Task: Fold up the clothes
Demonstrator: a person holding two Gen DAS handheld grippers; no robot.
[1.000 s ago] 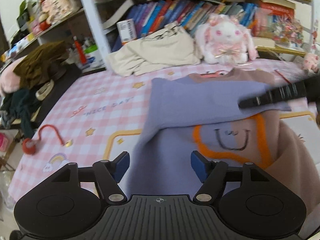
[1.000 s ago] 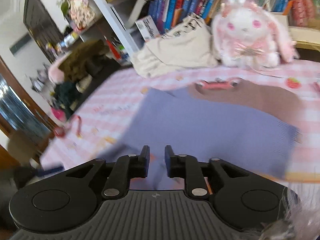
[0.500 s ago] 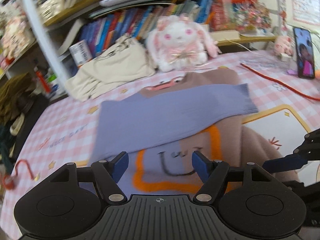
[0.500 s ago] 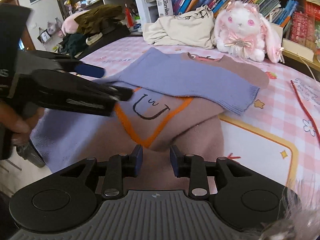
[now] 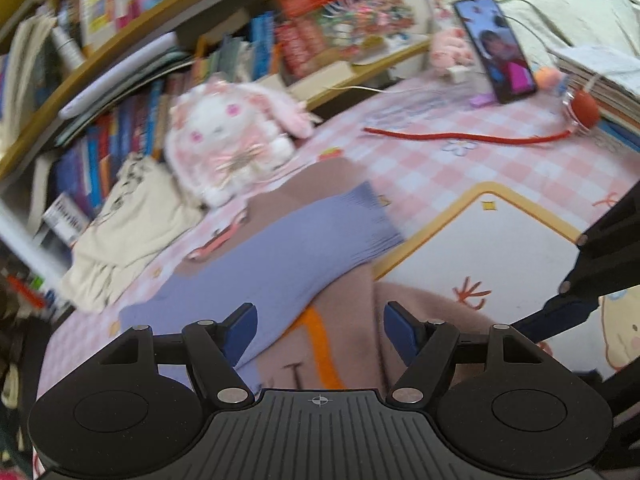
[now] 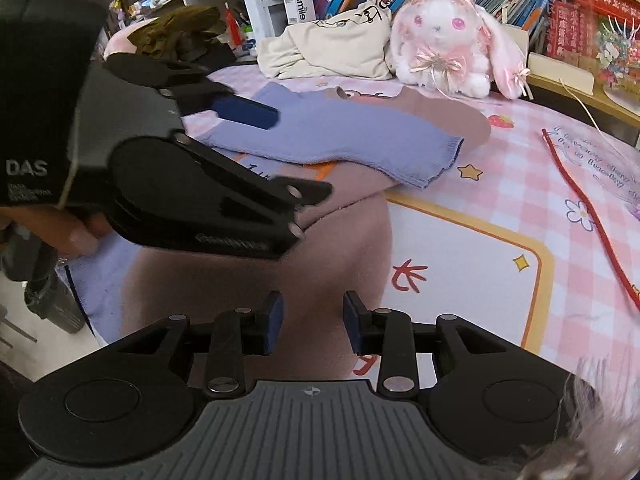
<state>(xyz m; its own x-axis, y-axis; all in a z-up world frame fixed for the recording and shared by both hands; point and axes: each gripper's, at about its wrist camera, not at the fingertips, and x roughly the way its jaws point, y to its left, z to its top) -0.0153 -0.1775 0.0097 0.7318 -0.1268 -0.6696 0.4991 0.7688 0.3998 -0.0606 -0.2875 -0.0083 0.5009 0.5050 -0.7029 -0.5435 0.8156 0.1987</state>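
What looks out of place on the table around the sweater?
A red cord trails loose across the tablecloth right of the sweater, and a cream garment sits crumpled by the plush rabbit.

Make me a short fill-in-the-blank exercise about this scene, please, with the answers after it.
1. The purple sleeve lies folded across the ______ sweater.
2. The plush rabbit sits beside a ______ garment.
3. Both the left gripper and the right gripper have their fingers ______.
4. The long ______ cord lies on the checked cloth.

Answers: brown; cream; open; red
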